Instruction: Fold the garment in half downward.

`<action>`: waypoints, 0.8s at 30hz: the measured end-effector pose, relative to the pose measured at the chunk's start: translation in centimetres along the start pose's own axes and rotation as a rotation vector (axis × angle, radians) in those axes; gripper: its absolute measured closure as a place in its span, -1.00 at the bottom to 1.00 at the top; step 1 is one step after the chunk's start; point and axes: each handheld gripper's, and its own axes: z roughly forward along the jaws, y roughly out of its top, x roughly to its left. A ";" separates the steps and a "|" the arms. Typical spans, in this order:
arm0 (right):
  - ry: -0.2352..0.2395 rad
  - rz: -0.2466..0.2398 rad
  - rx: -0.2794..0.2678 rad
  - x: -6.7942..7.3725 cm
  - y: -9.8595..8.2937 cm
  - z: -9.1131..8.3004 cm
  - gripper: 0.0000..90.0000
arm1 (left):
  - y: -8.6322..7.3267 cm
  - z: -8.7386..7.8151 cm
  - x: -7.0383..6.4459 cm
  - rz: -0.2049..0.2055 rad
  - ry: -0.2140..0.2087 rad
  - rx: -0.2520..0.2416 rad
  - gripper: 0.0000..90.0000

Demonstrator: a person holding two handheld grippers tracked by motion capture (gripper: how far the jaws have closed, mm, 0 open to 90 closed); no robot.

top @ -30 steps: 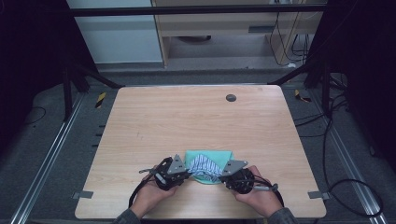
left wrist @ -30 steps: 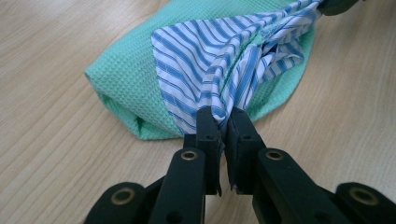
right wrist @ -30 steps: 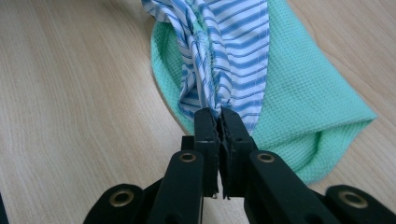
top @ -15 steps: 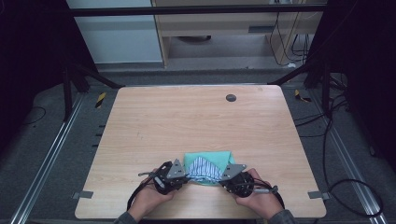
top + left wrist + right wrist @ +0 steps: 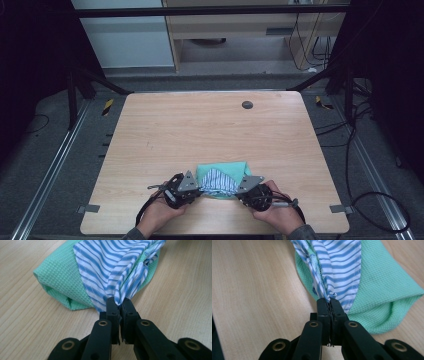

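A blue-and-white striped cloth [image 5: 218, 181] lies over a green waffle-weave towel [image 5: 222, 168] near the table's front edge. My left gripper [image 5: 199, 188] sits at the cloth's left end, shut on a bunched corner of the striped cloth [image 5: 110, 267]; its jaws [image 5: 119, 303] pinch the fabric tight. At the right end my right gripper [image 5: 239, 190] is shut on the other bunched corner of the striped cloth [image 5: 337, 262], with the jaws [image 5: 329, 302] closed on it. The green towel [image 5: 58, 277] [image 5: 382, 290] is folded under the cloth and touches the table.
The wooden table [image 5: 200, 130] stretches bare behind the cloths. A small dark round disc [image 5: 247, 104] sits near the far edge. The front edge lies just behind my hands. Dark frame posts and cables stand beyond the table's sides.
Both grippers have shifted slightly toward the front edge, keeping hold of the striped cloth's ends. The cloth pile has barely moved.
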 end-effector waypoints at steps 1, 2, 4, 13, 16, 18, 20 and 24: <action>0.004 0.007 0.001 0.2 0.0 0.0 0.94 | -0.1 0.0 -0.1 -0.013 0.000 -0.006 0.87; 0.005 -0.006 0.000 0.3 -0.1 -0.1 0.92 | -0.2 0.0 -0.1 -0.016 0.004 -0.009 0.83; 0.000 -0.023 -0.004 0.4 -0.1 -0.1 0.87 | -0.2 -0.1 -0.1 -0.014 0.001 -0.006 0.78; -0.009 0.010 -0.040 0.2 -1.2 -0.9 0.57 | -1.3 -0.9 -0.7 -0.043 -0.010 -0.041 0.43; -0.016 0.020 -0.045 0.2 -1.3 -1.1 0.50 | -1.4 -1.0 -0.8 -0.039 -0.021 -0.049 0.50; -0.025 0.041 -0.051 0.0 -1.5 -1.2 0.39 | -1.3 -1.3 -0.7 -0.042 -0.020 -0.056 0.54; -0.029 0.052 -0.050 -0.1 -1.6 -1.3 0.34 | -1.1 -1.6 -0.6 -0.039 -0.016 -0.062 0.59; -0.037 0.060 -0.052 -0.3 -1.9 -1.5 0.30 | -1.1 -2.1 -0.5 -0.042 -0.008 -0.064 0.63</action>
